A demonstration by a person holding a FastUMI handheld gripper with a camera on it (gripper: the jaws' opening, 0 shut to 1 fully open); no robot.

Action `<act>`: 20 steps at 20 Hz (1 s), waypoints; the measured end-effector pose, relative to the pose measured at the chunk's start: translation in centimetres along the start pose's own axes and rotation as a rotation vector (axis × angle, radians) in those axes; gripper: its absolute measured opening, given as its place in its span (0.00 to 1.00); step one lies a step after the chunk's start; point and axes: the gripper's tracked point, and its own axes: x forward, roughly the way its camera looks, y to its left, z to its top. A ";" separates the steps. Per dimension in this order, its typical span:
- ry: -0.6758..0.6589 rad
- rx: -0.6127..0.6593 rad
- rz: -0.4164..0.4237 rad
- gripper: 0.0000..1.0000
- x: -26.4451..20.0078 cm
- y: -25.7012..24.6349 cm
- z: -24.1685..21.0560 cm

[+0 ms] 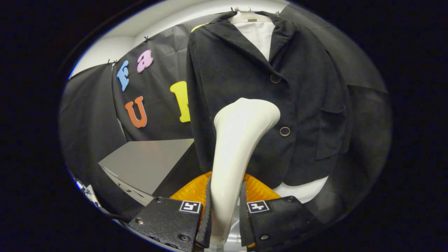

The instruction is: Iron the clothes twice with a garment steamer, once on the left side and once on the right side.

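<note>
1. Nearest, the hand-held gripper (pixel 225 217) is clamped on the steamer (pixel 238 147): both fingers press the slim lower part of its pale body from either side, so the tool is held firmly enough to be steered.
2. Between and just beyond the fingers an orange, ribbed part (pixel 190 190) bulges out behind the handle. It looks like part of the steamer, perhaps its tank, though I cannot tell for sure.
3. The steamer rises from the grip and widens to a flat head (pixel 250 110). The head is turned toward the jacket (pixel 245 80), as steaming needs, and lies over the front near the two buttons. Whether it touches the cloth cannot be told.
4. The dark jacket hangs buttoned on a hanger (pixel 246 14) over a white form, so the fabric falls straight and both front panels are open to a pass.
5. The head sits close to the button line, not clearly on either side, so I judge a side pass is in hand or about to start.
6. Off to one side, beyond the fingers, a grey worktop (pixel 147 162) stands against the booth wall.
</note>
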 end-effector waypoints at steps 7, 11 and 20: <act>0.069 0.009 -0.028 0.35 1.1 -0.8 -3.6; 0.116 0.033 -0.046 0.35 1.3 -1.9 -6.0; 0.227 0.060 -0.069 0.35 2.1 -3.5 -11.4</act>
